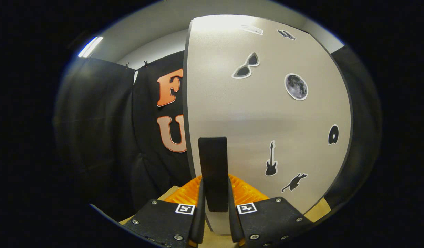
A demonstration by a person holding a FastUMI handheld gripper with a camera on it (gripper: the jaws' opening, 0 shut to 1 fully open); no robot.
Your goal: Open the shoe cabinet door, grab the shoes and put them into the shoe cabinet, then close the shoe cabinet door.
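Observation:
The shoe cabinet door (267,113) is a pale grey panel with a dark edge, standing close ahead of me and dotted with black stickers: sunglasses, a moon, a guitar, a cat. A black upright handle (213,172) is fixed near the door's left edge. My gripper (214,193) is shut on that handle, with one finger pressed against each side of it. The shoes and the inside of the cabinet are hidden behind the door.
Black cloth wall (105,137) hangs to the left of the door and beyond its right edge. A light brown floor or board (318,210) shows low under the door. A ceiling light (90,46) glows at the upper left.

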